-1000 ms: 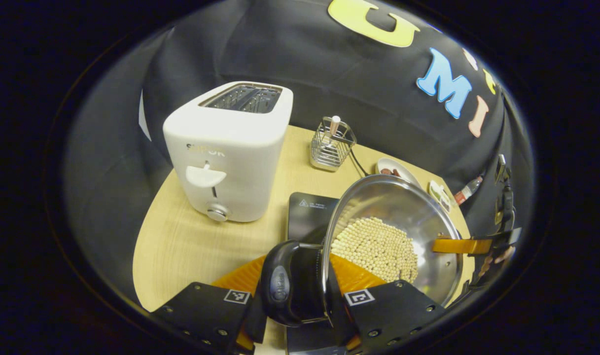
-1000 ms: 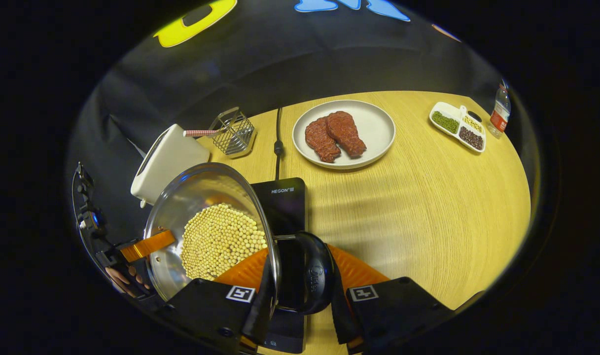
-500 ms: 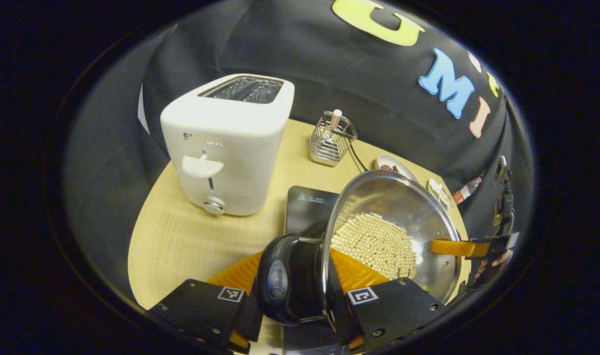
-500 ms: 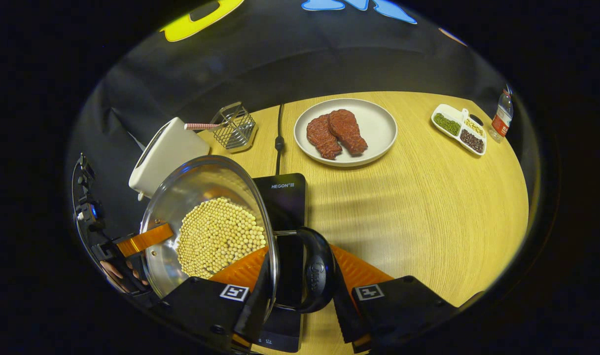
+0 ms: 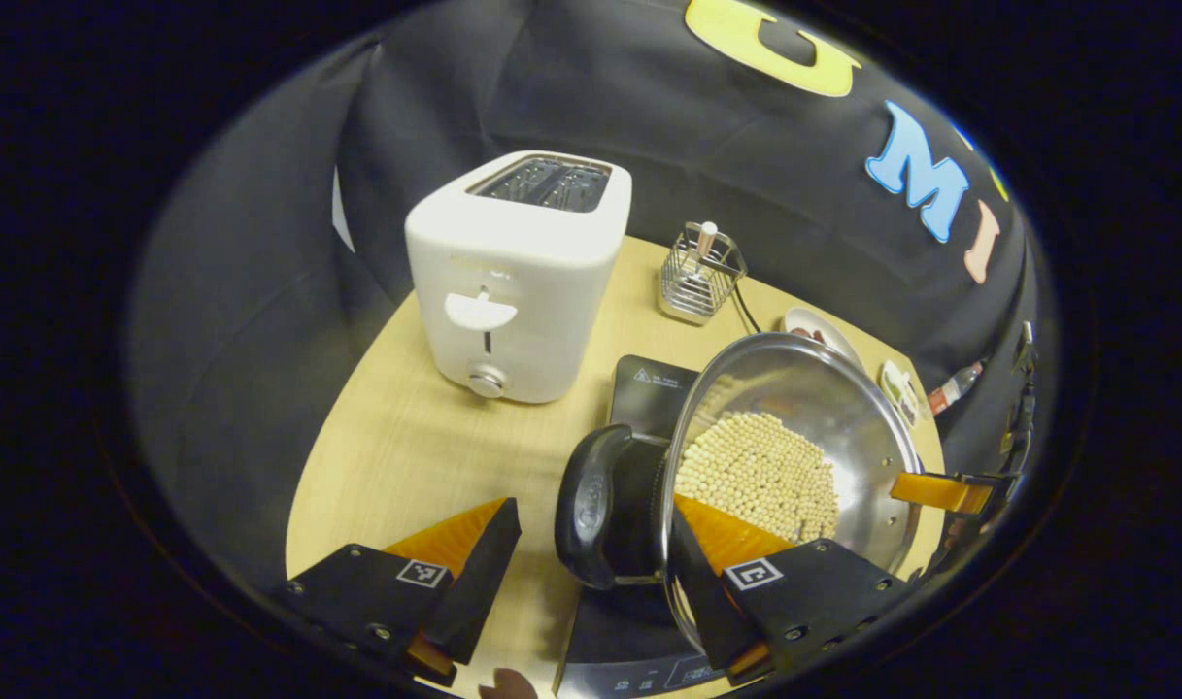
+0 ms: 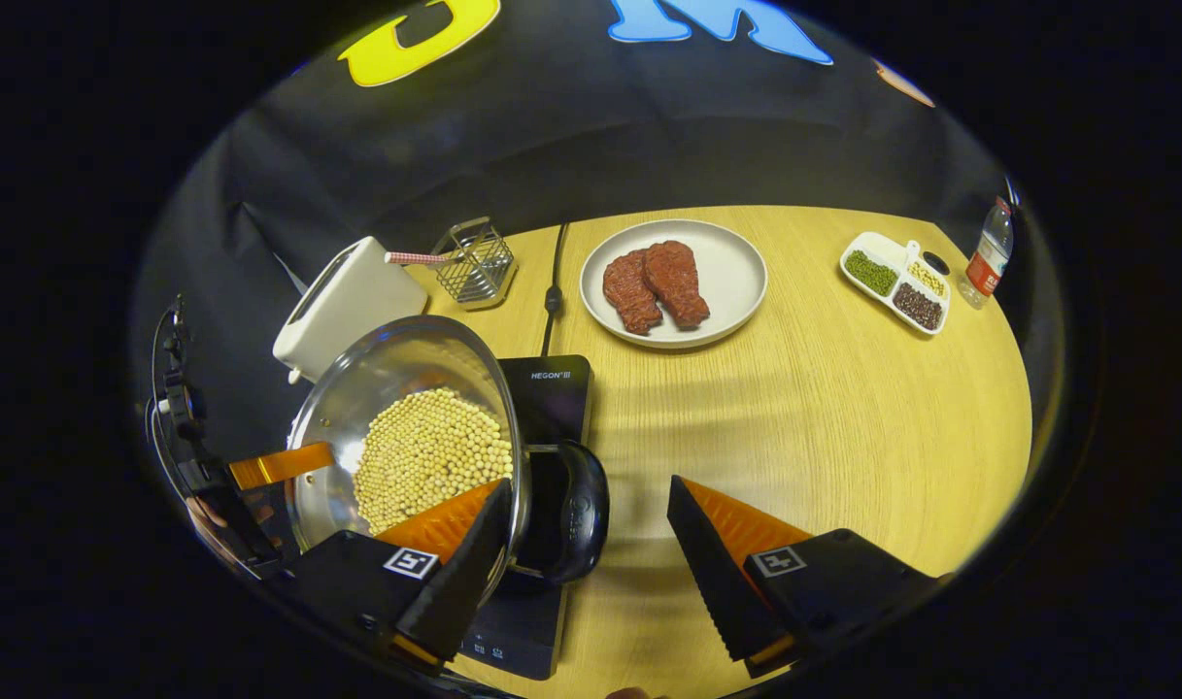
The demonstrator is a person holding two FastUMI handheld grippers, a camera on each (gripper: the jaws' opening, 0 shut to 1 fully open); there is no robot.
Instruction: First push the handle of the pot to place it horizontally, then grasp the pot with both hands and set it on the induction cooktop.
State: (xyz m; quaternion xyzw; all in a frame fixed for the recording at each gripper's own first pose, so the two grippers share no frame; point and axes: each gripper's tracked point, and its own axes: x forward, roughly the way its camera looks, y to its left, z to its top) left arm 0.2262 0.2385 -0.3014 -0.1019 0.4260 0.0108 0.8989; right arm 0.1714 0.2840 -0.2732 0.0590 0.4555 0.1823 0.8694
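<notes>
The cooktop carries white lettering "HEGON" near its far edge in the right gripper view. In the left gripper view a white warning triangle with small unreadable print sits on its corner. The pot handle's embossed mark is illegible.

- The left gripper view is taken from close above the pot's left handle, angled down across the table; the toaster is seen at 11 o'clock.
- The right gripper view is taken from close above the opposite handle, facing the plate at 12 o'clock.
- The pot, induction cooktop, toaster and wire rack are shared by both views.
</notes>
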